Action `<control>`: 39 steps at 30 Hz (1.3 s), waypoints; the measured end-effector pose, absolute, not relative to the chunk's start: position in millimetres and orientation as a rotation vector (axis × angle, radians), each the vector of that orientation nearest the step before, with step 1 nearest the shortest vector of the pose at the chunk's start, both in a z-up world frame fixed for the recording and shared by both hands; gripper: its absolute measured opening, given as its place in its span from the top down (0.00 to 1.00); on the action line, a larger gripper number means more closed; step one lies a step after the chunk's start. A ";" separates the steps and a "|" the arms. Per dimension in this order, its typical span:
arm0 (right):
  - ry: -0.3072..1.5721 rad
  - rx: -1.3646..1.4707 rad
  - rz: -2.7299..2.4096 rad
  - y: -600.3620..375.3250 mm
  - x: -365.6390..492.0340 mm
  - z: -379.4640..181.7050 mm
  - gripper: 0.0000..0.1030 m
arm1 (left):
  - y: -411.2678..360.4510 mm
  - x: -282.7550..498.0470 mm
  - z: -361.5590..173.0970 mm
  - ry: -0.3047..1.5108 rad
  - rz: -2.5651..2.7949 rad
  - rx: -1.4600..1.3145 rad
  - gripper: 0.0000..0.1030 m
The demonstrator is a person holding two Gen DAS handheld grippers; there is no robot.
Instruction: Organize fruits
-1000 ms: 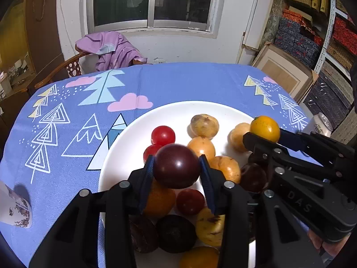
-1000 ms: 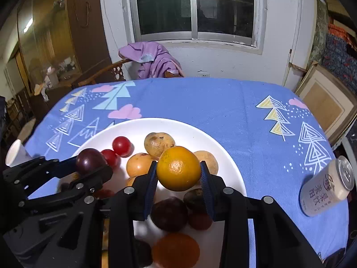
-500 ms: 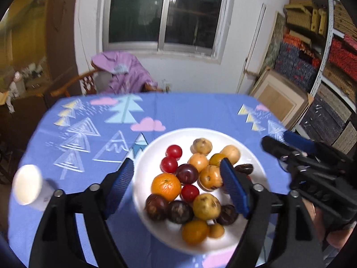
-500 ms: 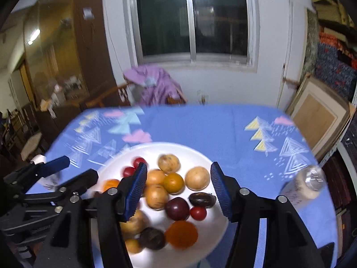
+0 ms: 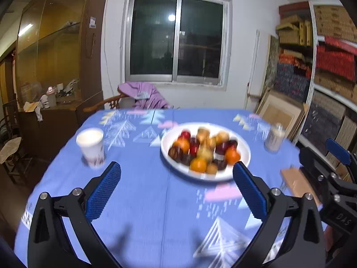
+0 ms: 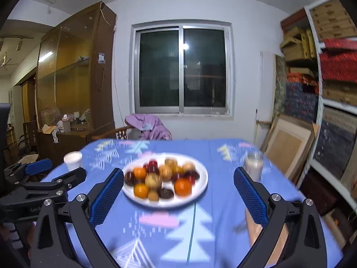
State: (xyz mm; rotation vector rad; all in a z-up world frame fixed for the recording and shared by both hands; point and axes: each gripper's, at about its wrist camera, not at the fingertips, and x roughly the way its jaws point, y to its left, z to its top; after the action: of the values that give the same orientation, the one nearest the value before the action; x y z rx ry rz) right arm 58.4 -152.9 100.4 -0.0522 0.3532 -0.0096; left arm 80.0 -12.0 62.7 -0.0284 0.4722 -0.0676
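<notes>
A: Which step is this, would you say?

B: The let-go is over, I'd judge. The left gripper (image 5: 176, 186) stands wide, its jaws having just been opening, and nothing lies between them. The right gripper (image 6: 178, 193) is the same: wide, just opened, empty.

A: And the fruits?

B: All heaped on the white plate (image 5: 244, 156), which sits on the blue tablecloth (image 5: 145, 201) a little right of the middle and farther off than both pairs of tongs. Oranges (image 5: 198, 164), dark plums (image 5: 175, 152), small red ones and pale brown ones, touching each other in one pile. The picture is blurred, so I can't count them.

A: Anything loose on the cloth?

B: No fruit that I can see. A paper cup (image 5: 91, 144) stands on the left, well apart from the plate, and a drink can (image 5: 275, 139) on the right, near the plate but not touching it.

A: So what next?

B: If every fruit is on the plate, as it seems, little is left. Should another piece need shifting, a hand must go forward and down to the pile, set its open jaws around one fruit alone, and close gently, since round fruit rolls and the neighbours press close
</notes>
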 end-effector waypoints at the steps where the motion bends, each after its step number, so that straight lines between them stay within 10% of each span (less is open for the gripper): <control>1: 0.369 -0.050 -0.028 -154.6 58.6 87.6 0.03 | -14.5 76.4 49.7 0.489 -0.056 -0.018 0.04; 39: 0.757 -0.019 -0.001 -174.3 129.6 13.9 0.03 | -47.8 109.7 -12.9 0.653 -0.116 0.177 0.04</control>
State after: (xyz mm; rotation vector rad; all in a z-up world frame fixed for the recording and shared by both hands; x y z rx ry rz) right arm 129.6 -174.3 13.9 -0.0185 0.7573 -0.0010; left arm 109.7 -47.8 -12.9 0.1767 0.6529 -0.1160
